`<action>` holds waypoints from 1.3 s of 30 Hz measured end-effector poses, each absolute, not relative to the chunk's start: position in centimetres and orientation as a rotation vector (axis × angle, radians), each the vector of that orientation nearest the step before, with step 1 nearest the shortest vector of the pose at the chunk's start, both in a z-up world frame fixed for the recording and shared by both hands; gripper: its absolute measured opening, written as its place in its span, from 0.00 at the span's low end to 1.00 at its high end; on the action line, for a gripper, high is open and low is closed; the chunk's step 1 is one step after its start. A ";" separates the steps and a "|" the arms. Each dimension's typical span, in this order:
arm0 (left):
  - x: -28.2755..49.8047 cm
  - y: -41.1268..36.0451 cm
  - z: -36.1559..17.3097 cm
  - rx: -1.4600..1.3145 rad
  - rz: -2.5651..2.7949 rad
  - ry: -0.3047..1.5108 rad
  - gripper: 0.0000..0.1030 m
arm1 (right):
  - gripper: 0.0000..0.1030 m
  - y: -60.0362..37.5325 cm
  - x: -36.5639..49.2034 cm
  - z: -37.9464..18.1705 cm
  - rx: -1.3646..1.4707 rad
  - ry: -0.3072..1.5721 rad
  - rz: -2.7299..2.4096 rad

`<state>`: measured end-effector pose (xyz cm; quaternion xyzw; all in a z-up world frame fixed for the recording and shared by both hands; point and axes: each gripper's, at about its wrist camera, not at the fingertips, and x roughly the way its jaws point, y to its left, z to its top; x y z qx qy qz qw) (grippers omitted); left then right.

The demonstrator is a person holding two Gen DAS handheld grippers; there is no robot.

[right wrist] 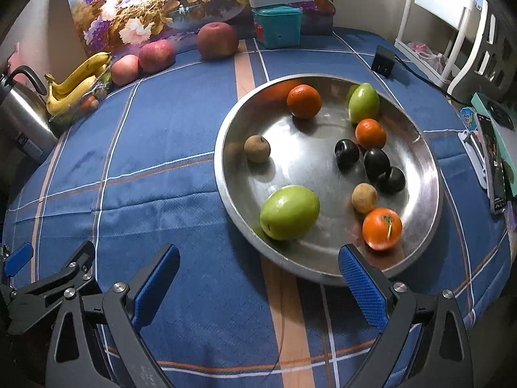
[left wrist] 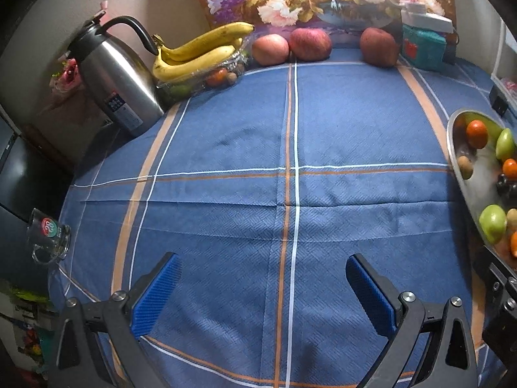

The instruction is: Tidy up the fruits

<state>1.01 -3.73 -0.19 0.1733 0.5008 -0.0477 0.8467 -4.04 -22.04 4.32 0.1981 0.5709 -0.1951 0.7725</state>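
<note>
A round steel tray [right wrist: 429, 174] on the blue tablecloth holds mixed fruit: a big green fruit [right wrist: 289, 212], a smaller green one [right wrist: 364, 102], three oranges [right wrist: 304, 101], three dark plums [right wrist: 376, 162] and two brown longans [right wrist: 257, 148]. My right gripper [right wrist: 258, 266] hovers open just in front of the tray's near rim, empty. My left gripper [left wrist: 263, 278] is open over bare cloth, with the tray [left wrist: 452, 135] at its far right. Three red apples [left wrist: 310, 44] and bananas [left wrist: 197, 53] on a clear fruit box lie along the back.
A steel kettle [left wrist: 113, 77] stands at the back left, and a glass mug [left wrist: 48, 236] sits by the left table edge. A teal box [right wrist: 278, 26], a black adapter with cord [right wrist: 383, 59] and a phone [right wrist: 491, 161] lie to the right. A flower painting [right wrist: 161, 3] backs the table.
</note>
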 end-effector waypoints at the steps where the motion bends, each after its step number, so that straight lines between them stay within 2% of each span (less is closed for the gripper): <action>1: 0.9 -3.6 0.0 0.361 -0.101 1.049 1.00 | 0.96 -22.1 -4.1 4.5 0.430 1.232 -0.424; 23: -0.3 -0.4 3.0 0.266 -0.090 1.009 1.00 | 0.96 -21.6 -5.4 7.9 0.398 1.142 -0.444; 39: 0.2 0.5 3.3 0.235 -0.090 1.017 1.00 | 0.96 -21.3 -5.6 8.1 0.374 1.157 -0.436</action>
